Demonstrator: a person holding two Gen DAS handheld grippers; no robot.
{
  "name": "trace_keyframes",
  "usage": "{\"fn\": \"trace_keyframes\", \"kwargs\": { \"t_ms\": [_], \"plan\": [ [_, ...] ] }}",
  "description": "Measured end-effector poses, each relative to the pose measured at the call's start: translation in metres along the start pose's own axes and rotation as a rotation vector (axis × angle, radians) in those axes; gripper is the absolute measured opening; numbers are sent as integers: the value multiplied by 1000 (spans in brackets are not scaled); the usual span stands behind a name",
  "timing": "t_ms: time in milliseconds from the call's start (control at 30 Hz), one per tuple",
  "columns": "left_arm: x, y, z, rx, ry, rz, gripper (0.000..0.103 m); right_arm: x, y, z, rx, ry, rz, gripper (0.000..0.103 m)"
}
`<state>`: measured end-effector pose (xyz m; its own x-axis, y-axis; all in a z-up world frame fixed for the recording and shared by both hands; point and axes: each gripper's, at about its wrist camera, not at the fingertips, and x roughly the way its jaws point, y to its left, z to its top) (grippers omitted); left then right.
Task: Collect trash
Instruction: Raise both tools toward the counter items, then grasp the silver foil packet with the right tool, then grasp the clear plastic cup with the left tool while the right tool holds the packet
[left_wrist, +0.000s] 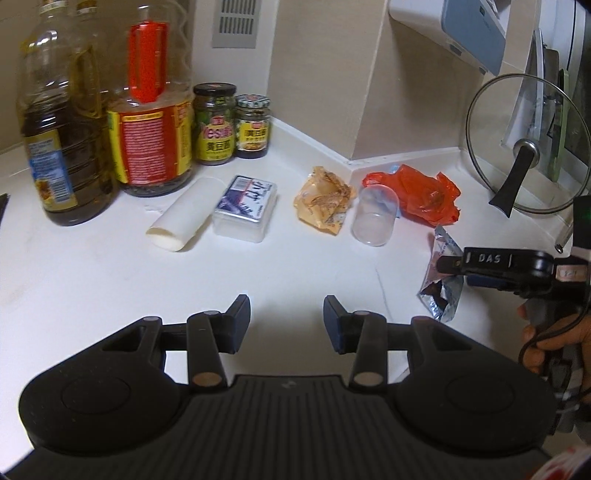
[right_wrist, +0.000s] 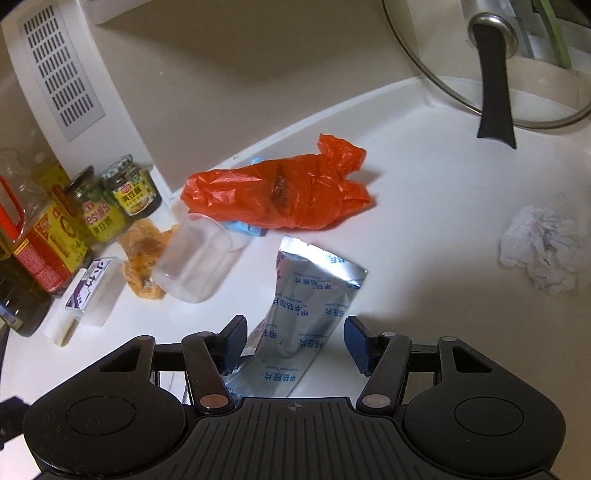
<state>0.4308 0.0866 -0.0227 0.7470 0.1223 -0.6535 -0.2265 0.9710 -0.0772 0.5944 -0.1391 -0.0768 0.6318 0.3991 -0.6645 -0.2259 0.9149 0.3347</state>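
In the left wrist view, the left tool (left_wrist: 286, 317) hovers over bare white surface (left_wrist: 110, 273) with its jaws apart and nothing between them. Far left stand two oil bottles (left_wrist: 147, 122) and two sauce jars (left_wrist: 215, 123). In front of them lie a white roll (left_wrist: 184, 214) and a clear box (left_wrist: 244, 208). Further right sit a crumpled yellow wrapper (left_wrist: 325, 201), a clear plastic cup (left_wrist: 375, 216) on its side just beside it, and an orange plastic bag (left_wrist: 413, 192) behind the cup. At the right edge the right tool (left_wrist: 448, 264) reaches in, held by a hand (left_wrist: 554, 339), its tips at a silver foil pouch (left_wrist: 441, 288). A glass lid (left_wrist: 524, 147) leans against the wall.

In the right wrist view, the right tool (right_wrist: 295, 341) has its jaws apart, with the silver foil pouch (right_wrist: 314, 295) standing between them; neither pad visibly presses on it. The orange plastic bag (right_wrist: 280, 192) lies beyond, the clear plastic cup (right_wrist: 192, 262) and yellow wrapper (right_wrist: 142, 258) to the left, and a crumpled tissue (right_wrist: 543, 251) well apart on the right.
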Motion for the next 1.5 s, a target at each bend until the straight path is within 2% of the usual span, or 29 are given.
{"fn": "trace_keyframes", "kwargs": {
  "t_ms": [67,100,133,433,767,867,1133,1500],
  "plan": [
    [5,-5,2,10,3,-11,39,1,1,-1,-27,-3,7,58],
    [8,-8,4,16,5,-18,39,1,1,-1,-43,-4,14,54],
    [11,-12,4,23,7,-27,39,2,0,-1,-59,-1,22,42],
    [39,-44,11,93,32,-86,39,-8,-23,5,-108,23,96,32],
    [71,-75,30,159,12,-127,43,-33,-62,24,-70,-24,97,31],
    [81,-80,39,179,-8,-122,47,-40,-71,29,-56,-41,93,31],
    [118,-94,58,237,-4,-86,48,-44,-84,31,-31,-49,95,31],
    [145,-98,66,275,10,-48,50,-46,-92,30,-19,-46,107,31]
  ]
}}
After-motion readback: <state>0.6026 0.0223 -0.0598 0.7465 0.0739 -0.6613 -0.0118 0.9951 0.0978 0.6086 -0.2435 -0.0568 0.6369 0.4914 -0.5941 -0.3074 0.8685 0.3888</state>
